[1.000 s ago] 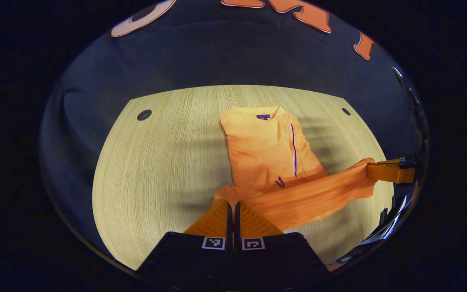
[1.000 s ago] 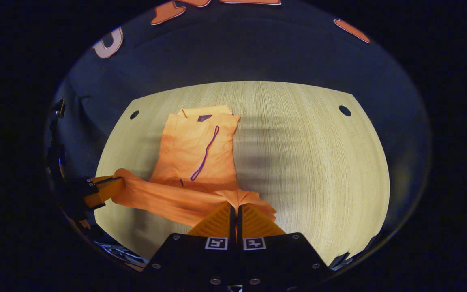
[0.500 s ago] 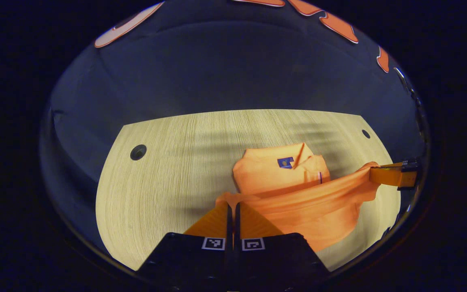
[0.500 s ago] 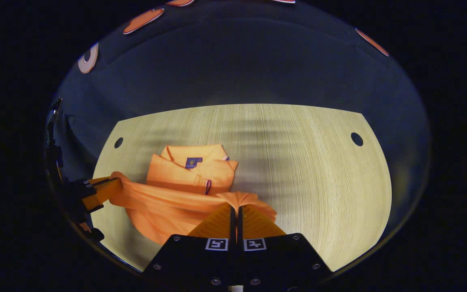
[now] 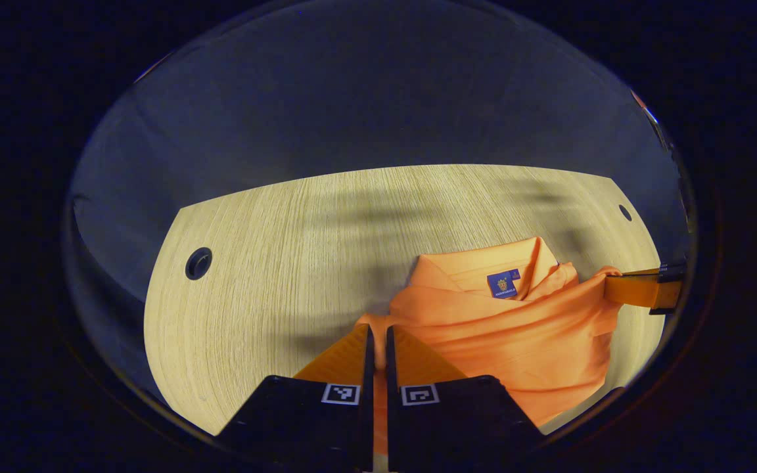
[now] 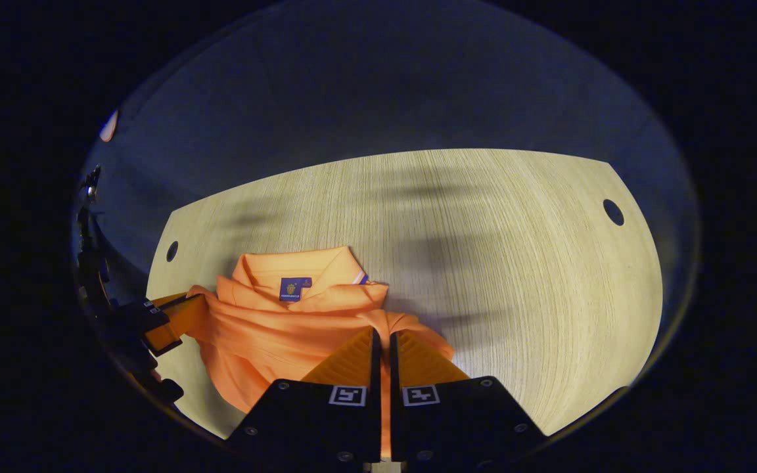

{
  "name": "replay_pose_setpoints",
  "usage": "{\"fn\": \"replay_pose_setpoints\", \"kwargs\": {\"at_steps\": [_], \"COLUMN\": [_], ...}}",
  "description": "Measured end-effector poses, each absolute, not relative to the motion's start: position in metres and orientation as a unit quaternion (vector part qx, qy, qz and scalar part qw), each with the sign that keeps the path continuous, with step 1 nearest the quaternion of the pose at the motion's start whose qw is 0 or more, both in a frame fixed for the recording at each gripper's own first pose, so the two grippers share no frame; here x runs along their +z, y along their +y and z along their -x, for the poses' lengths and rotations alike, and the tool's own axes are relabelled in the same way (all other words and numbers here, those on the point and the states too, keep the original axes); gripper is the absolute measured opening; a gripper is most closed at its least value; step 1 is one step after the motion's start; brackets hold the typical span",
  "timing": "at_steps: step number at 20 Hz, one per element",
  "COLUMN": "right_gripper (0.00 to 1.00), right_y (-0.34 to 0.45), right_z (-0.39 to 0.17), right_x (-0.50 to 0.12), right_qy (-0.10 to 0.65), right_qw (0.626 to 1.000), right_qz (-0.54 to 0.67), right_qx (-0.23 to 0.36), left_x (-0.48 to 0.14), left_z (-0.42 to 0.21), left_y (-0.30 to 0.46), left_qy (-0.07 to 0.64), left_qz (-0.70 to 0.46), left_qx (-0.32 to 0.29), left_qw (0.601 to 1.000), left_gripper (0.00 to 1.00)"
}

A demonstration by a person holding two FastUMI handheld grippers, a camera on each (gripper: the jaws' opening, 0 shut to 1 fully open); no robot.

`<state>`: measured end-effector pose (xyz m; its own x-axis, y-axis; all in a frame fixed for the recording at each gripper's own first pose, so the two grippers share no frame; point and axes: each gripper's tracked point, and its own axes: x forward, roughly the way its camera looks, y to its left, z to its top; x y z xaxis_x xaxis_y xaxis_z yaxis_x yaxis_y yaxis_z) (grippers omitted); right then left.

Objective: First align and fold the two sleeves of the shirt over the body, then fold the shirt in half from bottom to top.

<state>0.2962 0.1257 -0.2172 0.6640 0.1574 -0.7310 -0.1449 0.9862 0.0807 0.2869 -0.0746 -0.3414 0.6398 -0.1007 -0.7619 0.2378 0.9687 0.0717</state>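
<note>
Left gripper view: the left claw (image 5: 376, 335) is pinching a corner of the orange shirt's (image 5: 510, 341) hem, fingers pressed together on the cloth at 6 o'clock. The right claw (image 5: 612, 287) is showing at 3 o'clock, gripping the other hem corner. In the right gripper view the right claw (image 6: 382, 336) is likewise pinching cloth at 6 o'clock, with the left claw (image 6: 184, 309) at 9 o'clock. The shirt (image 6: 267, 328) is lying on the wooden bench (image 6: 516, 263), its hem edge sitting just short of the collar (image 6: 299, 266), so the bottom-to-top fold is looking nearly finished (judged from the lay of the cloth).

Risks: the top layer is rumpling between the claws; if one corner is let go before the other, the hem could land skewed. Dragging further could shift the folded sleeves underneath.

Writing: a blue neck label (image 5: 503, 284) is sitting inside the collar, its small emblem and text too small to read.
</note>
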Motion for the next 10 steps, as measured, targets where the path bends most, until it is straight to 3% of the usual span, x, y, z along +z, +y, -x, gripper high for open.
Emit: {"fn": "replay_pose_setpoints", "kwargs": {"at_steps": [2, 3, 5, 7, 10], "right_gripper": [0.08, 0.12, 0.56, 1.0, 1.0], "right_y": [0.124, 0.126, 0.125, 0.124, 0.127], "right_z": [-0.299, -0.3, -0.3, -0.299, -0.292], "right_x": [-0.219, -0.216, -0.214, -0.206, -0.183], "right_qy": [0.399, 0.397, 0.389, 0.377, 0.355], "right_qw": [0.913, 0.914, 0.918, 0.923, 0.931], "right_qz": [-0.009, -0.009, -0.002, 0.003, -0.007], "right_qx": [0.08, 0.082, 0.077, 0.076, 0.083], "left_x": [-0.334, -0.335, -0.329, -0.318, -0.292], "left_z": [-0.285, -0.286, -0.288, -0.288, -0.284], "left_y": [-0.077, -0.078, -0.071, -0.07, -0.068], "left_qy": [0.405, 0.402, 0.393, 0.381, 0.353], "left_qz": [-0.076, -0.075, -0.081, -0.078, -0.076], "left_qx": [-0.098, -0.099, -0.086, -0.084, -0.08], "left_qw": [0.906, 0.907, 0.912, 0.917, 0.929], "left_gripper": [0.3, 0.53, 0.99, 0.97, 0.97]}}
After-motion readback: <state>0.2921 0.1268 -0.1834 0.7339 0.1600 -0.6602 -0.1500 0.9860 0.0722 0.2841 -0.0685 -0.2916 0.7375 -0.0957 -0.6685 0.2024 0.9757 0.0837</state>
